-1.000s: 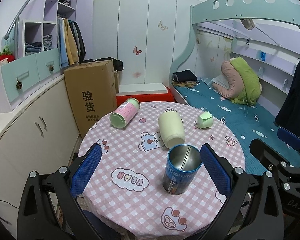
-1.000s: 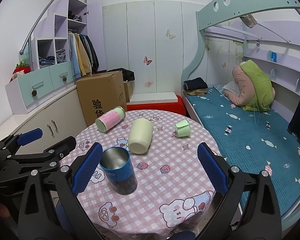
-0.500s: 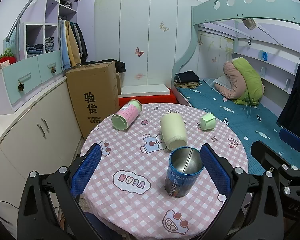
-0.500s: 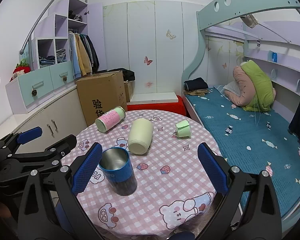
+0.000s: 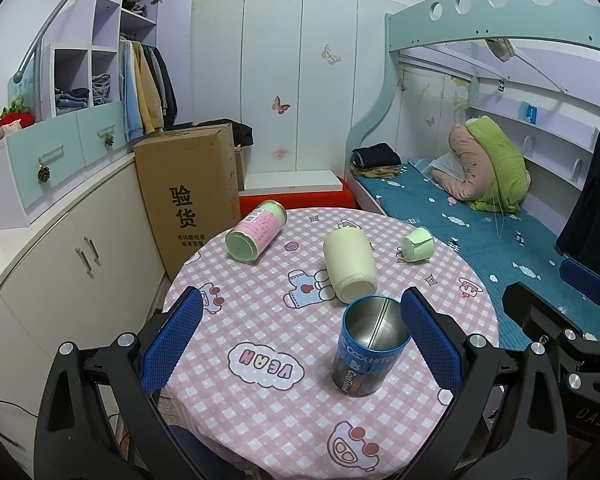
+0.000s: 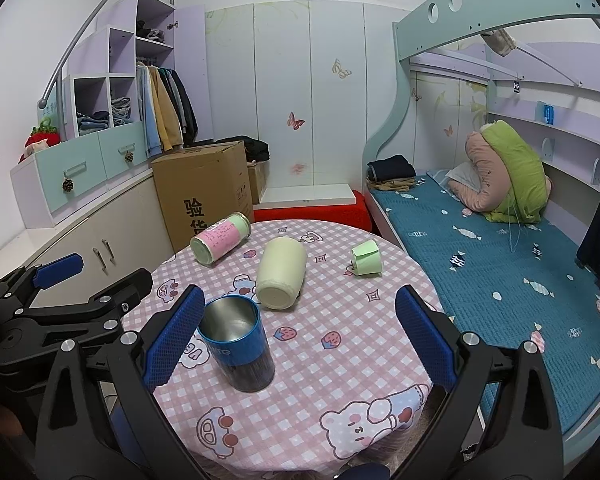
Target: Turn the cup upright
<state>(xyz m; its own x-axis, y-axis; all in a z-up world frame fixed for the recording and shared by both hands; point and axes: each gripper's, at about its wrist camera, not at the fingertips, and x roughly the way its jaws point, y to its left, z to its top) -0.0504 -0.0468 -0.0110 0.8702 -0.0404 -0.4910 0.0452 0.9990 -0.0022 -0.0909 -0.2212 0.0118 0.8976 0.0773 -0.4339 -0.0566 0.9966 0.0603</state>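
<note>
Blue cup (image 5: pixel 367 347) stands upright, mouth up; both hand-held grippers (image 5: pixel 300 338) (image 6: pixel 296 338) gape wide, empty.

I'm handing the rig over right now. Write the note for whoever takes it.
Left gripper: open, empty, at the table's near edge.
Right gripper: open, empty, beside it.
Blue cup: upright, near the front of the round table.
Lying on their sides: cream cup, pink cup, small green cup.
Done: the blue cup stands. Left: the three lying cups; the cream one is nearest.
</note>
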